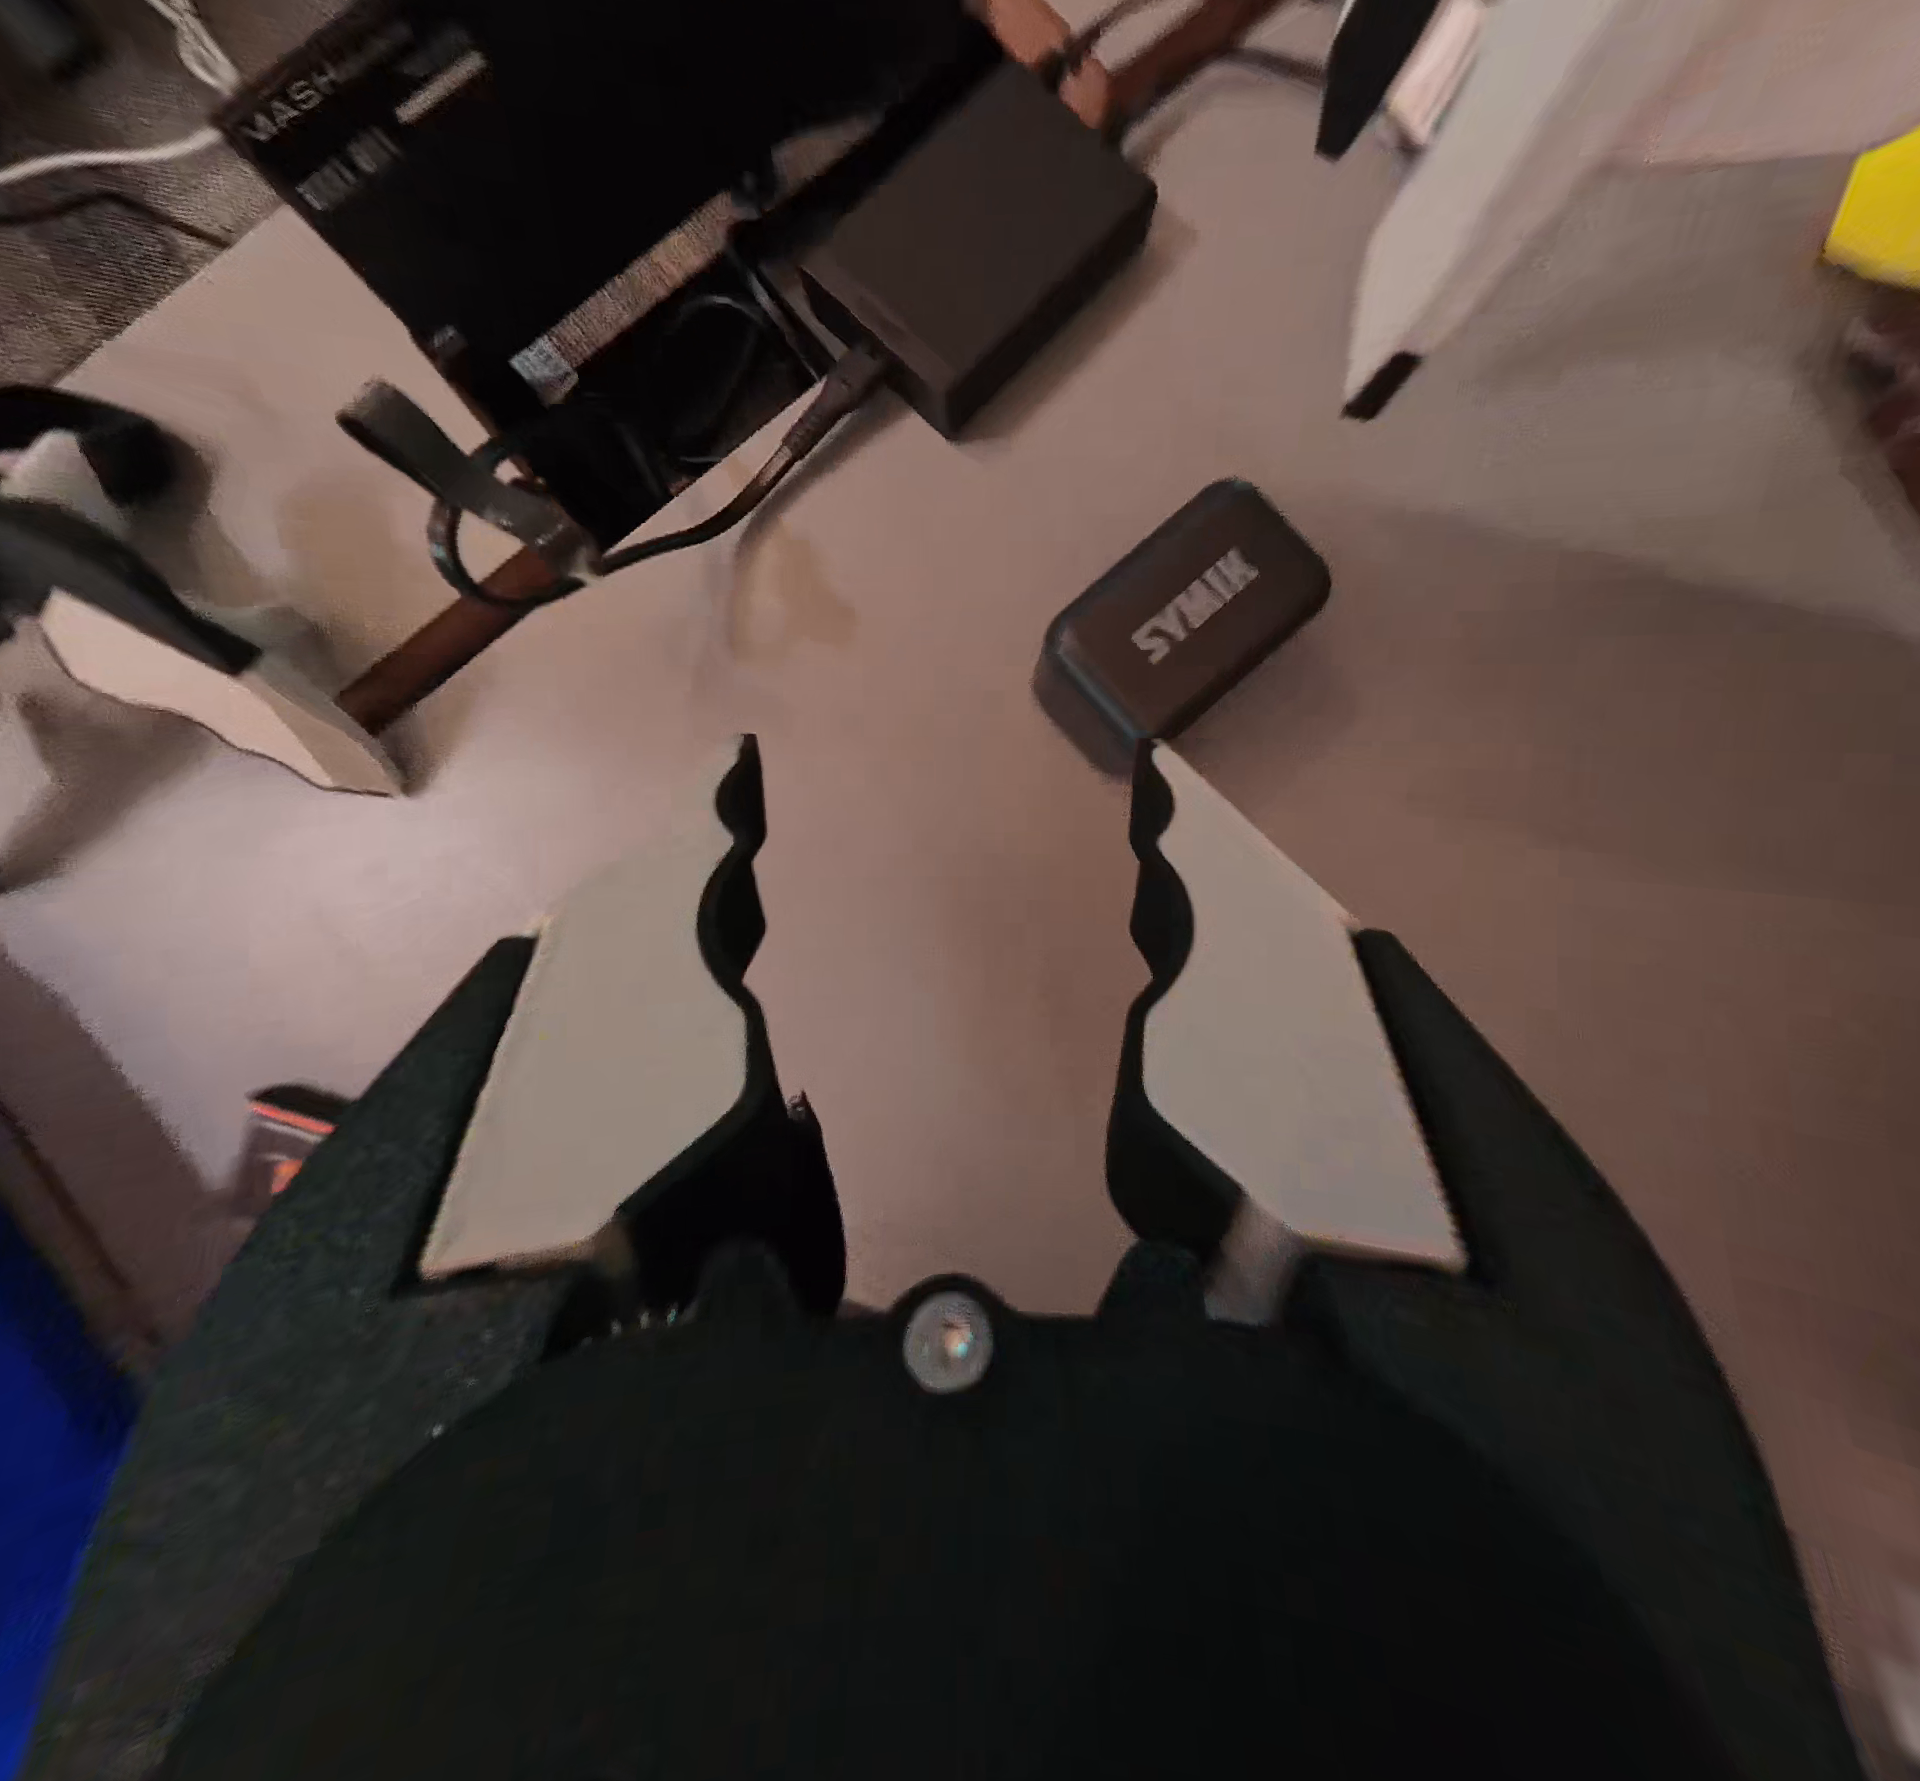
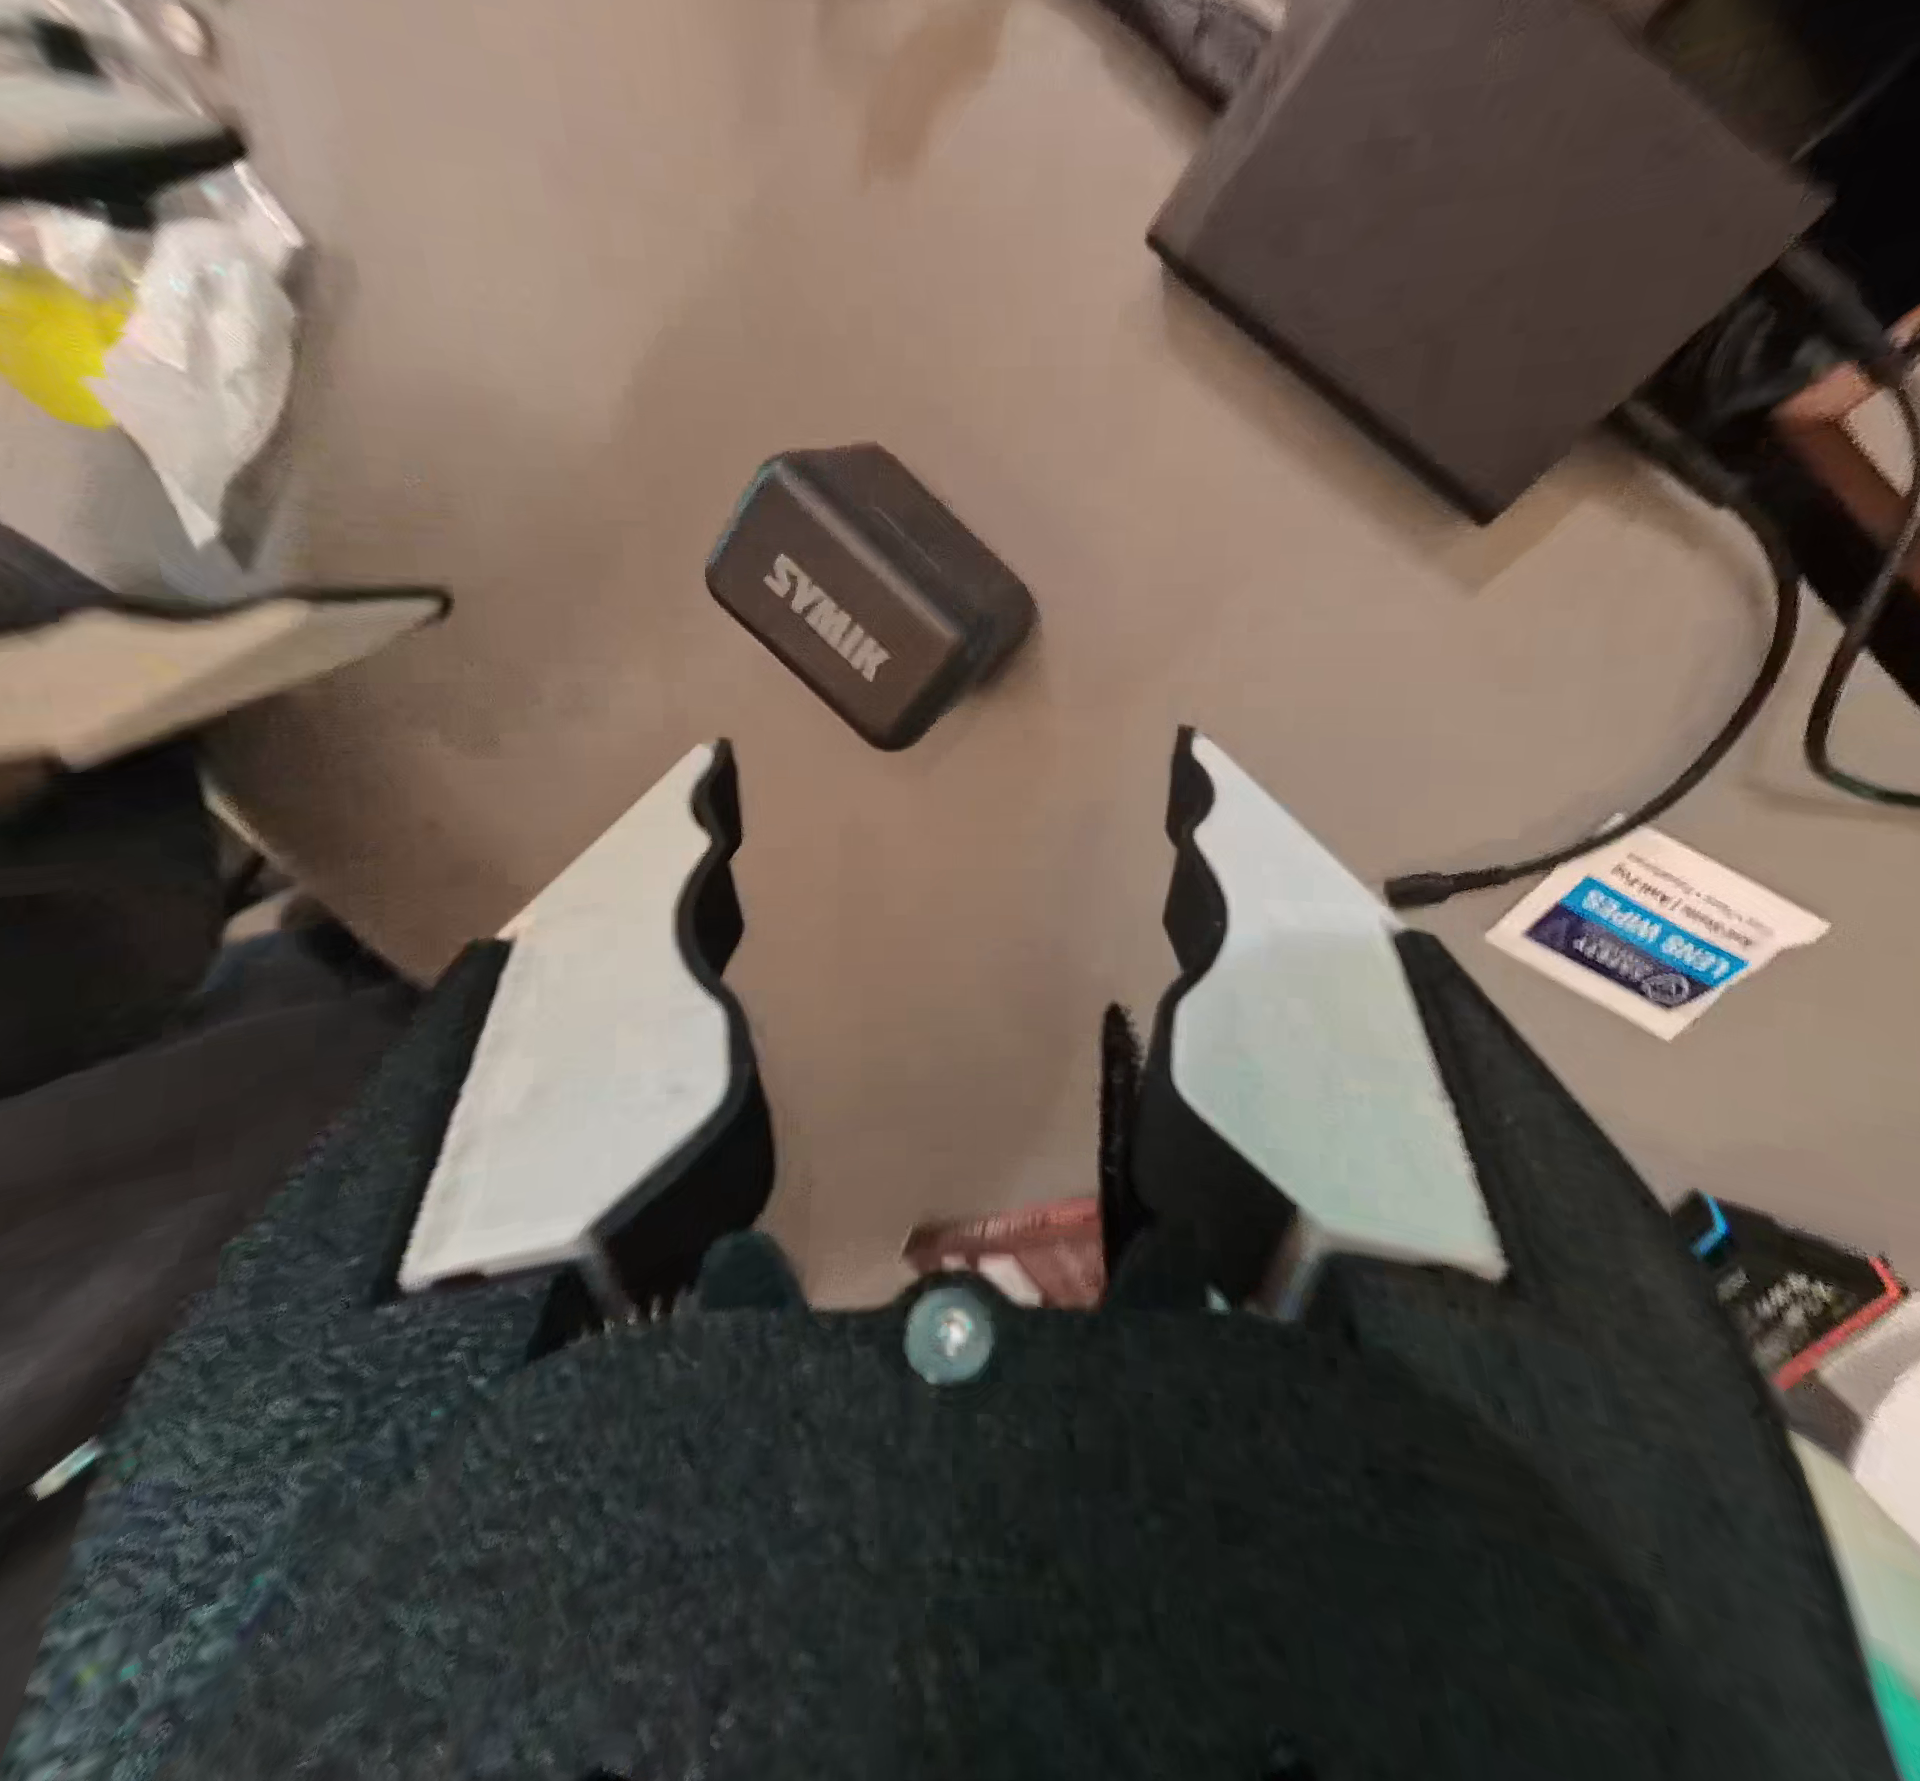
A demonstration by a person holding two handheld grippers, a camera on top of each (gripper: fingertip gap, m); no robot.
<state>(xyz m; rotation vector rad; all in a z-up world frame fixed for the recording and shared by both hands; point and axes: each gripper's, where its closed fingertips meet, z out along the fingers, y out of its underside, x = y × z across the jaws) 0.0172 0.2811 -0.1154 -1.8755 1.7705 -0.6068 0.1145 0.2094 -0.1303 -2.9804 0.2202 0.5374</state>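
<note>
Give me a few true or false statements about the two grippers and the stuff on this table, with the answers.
1. Both the left gripper and the right gripper are open and empty. True.
2. The small black case is clamped in the right gripper. False: it lies on the table just beyond the fingertips.
3. A larger black box sits farther back. True.
4. A white and blue packet lies on top of the case. False: it lies apart, on the table near a black cable.
</note>
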